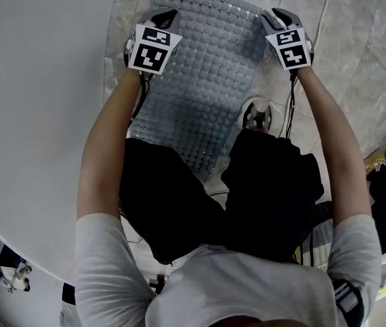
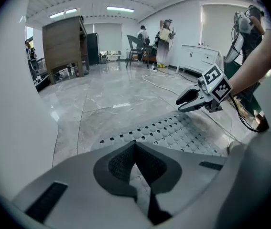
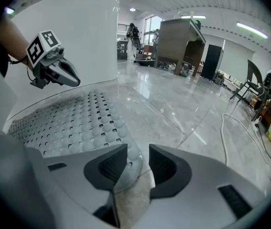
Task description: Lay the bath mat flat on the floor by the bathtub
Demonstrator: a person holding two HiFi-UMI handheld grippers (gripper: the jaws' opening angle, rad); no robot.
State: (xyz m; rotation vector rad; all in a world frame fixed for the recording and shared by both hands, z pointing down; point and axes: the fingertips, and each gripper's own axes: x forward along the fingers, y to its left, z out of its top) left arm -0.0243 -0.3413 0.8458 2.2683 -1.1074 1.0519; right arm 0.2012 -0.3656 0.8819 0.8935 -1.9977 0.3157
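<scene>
The bath mat lies flat on the marble floor just beside the white bathtub; the right gripper view alone shows the right gripper with jaws apart astride the mat's edge, and the left gripper view shows the left gripper pinched shut on nothing, the mat just beyond its tips
</scene>
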